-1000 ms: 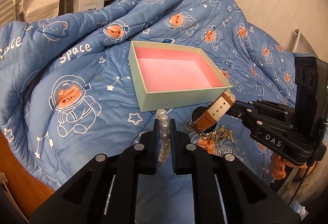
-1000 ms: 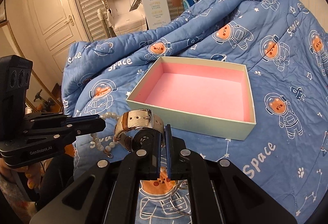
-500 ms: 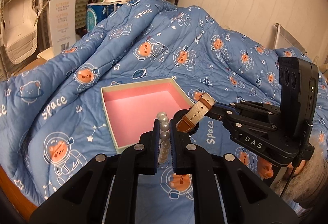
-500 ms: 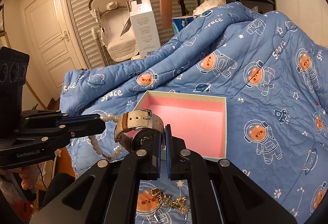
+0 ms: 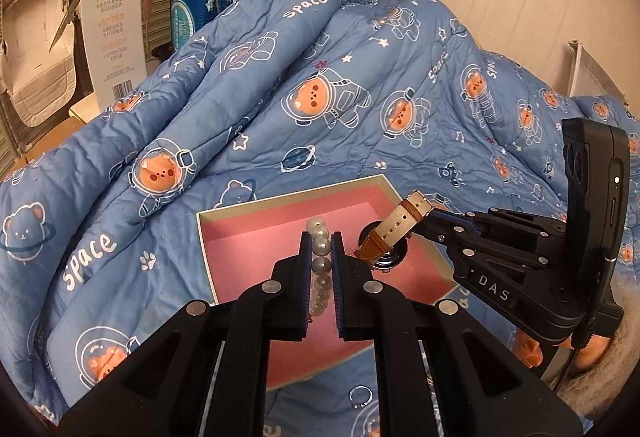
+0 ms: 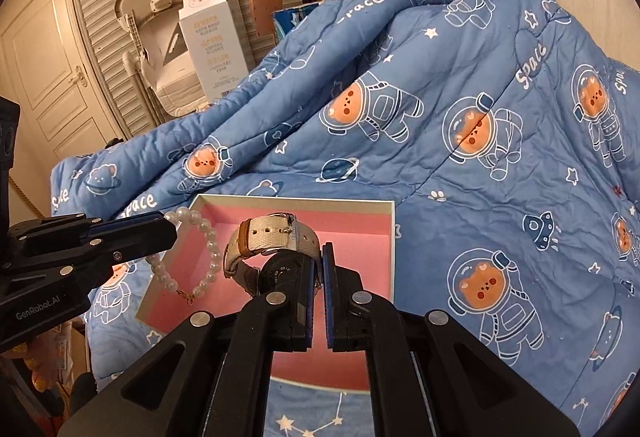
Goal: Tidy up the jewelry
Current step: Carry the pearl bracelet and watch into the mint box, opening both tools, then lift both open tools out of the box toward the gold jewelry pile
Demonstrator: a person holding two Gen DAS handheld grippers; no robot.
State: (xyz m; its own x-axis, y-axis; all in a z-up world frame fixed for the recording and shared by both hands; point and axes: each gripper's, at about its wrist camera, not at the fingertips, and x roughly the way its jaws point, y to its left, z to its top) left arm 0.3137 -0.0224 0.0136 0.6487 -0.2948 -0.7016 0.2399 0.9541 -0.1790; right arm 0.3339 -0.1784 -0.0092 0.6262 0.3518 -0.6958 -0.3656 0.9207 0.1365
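The left gripper (image 5: pixel 321 249) held a bracelet of round, glossy white pearls (image 5: pixel 320 245), its jaws closed on a few beads at the top of the loop. From the right wrist view the rest of the strand (image 6: pixel 200 253) hung below in an open ring, with a small gold clasp at its lowest point, dangling over the left part of the box.

The right gripper (image 6: pixel 317 261) had its jaws pinched on a wristwatch with a cream fabric strap edged in tan leather and a dark round case (image 6: pixel 268 249). The strap arched up in a buckled loop, its punched holes and metal buckle showing; the dark case sat against the left jaw.

Both pieces were held above a shallow rectangular box with pale green outer walls and a pink lining (image 5: pixel 248 237). The box lay on a blue quilted blanket printed with astronaut bears, stars and the word "space" (image 5: pixel 360 97). A small silver ring (image 5: pixel 360 396) lay on the blanket just in front of the box.
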